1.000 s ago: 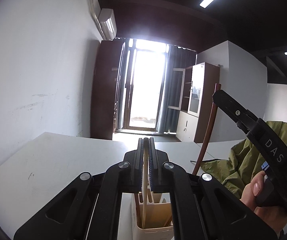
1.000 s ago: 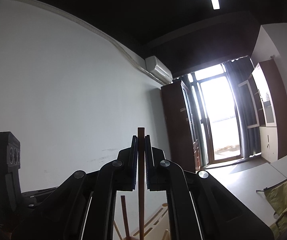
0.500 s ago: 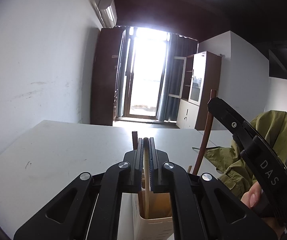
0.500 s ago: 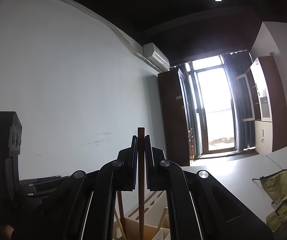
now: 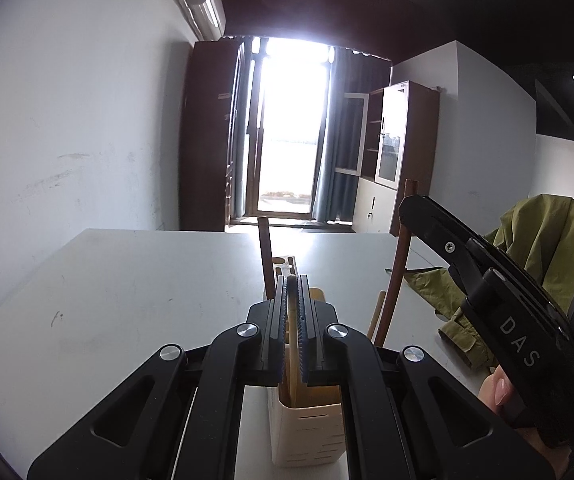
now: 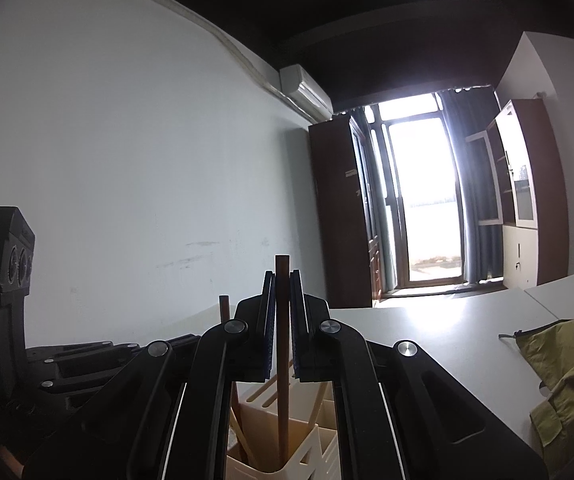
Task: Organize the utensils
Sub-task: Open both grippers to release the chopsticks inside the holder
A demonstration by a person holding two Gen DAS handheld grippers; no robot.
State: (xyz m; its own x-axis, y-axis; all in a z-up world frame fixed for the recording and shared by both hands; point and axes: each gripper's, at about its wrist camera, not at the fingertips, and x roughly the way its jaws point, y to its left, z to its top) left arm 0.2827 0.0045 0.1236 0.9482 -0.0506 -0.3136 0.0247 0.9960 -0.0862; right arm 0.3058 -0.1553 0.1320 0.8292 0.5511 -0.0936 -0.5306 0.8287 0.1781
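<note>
Left wrist view: the left gripper sat low centre of frame, jaws clamped on a pale, thin utensil handle that ran straight down between the pads into a cream slotted holder standing on the white table. What kind of utensil it was could not be told; its lower end was hidden inside the holder. A dark brown stick rose upright from the holder just behind the fingertips. At right of frame the right gripper reached in from the lower right edge, pinching a second brown stick that slanted down toward the holder's right side. A thumb showed beneath it, lower right. An olive green jacket lay heaped on the table at right.

Right wrist view: the right gripper held centre frame, jaws closed on a brown wooden stick, upright, its tip showing just above the fingertips and its lower end down inside a compartment of the cream holder at bottom centre. Other wooden handles leaned in neighbouring compartments. Another brown stick stood just left of the fingers. The left gripper's body filled the lower left of the frame. The same jacket lay at the right edge.
</note>
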